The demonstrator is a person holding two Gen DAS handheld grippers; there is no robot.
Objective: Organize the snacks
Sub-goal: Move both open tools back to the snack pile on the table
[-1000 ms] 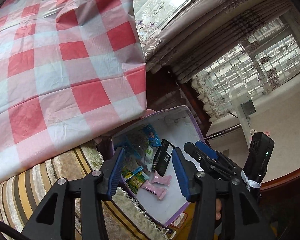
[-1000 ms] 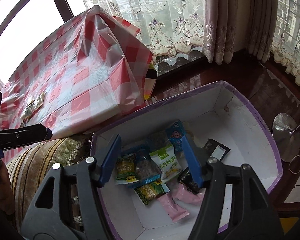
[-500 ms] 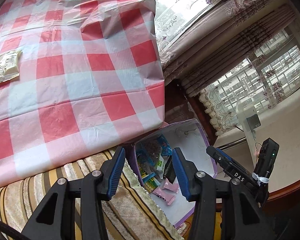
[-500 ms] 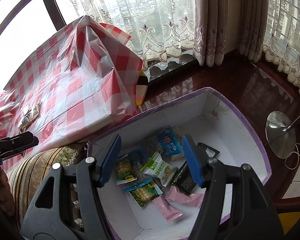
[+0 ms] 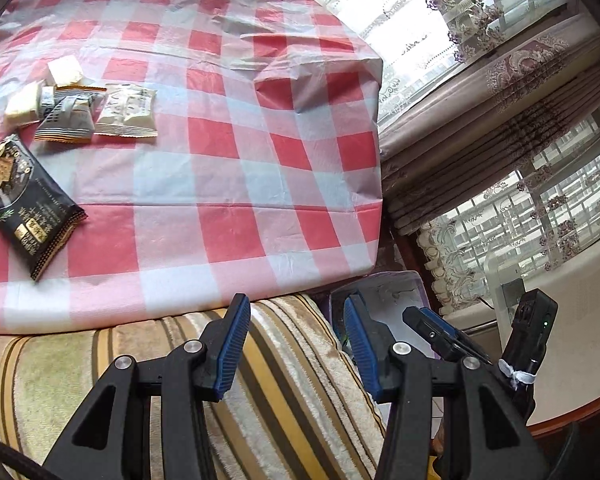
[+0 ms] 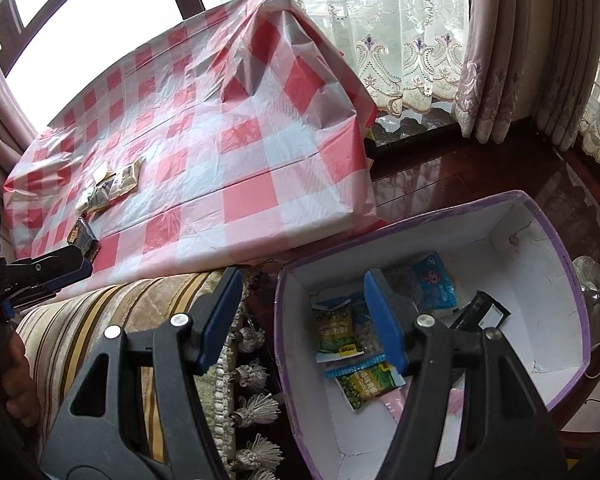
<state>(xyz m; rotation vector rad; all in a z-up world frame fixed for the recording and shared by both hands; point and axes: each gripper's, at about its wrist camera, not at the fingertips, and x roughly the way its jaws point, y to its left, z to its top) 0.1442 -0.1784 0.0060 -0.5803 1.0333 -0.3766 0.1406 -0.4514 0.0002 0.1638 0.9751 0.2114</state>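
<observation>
Right gripper (image 6: 302, 320): blue-padded jaws apart, nothing between them, poised over the box's near-left edge.
Box (image 6: 556, 248): purple rim, white inside, on the floor beside the sofa.
Box contents: green pea packets (image 6: 334, 330), a blue packet (image 6: 436, 284), a black packet (image 6: 482, 314), pink wrappers partly hidden.
Table (image 6: 236, 152): red-and-white checked cloth, a small cluster of snack packets (image 6: 112, 188) near its left end.
Left gripper (image 6: 40, 270): at the left edge, finger tip by the table's edge.
Sofa (image 6: 112, 312): striped, tasselled trim.
</observation>
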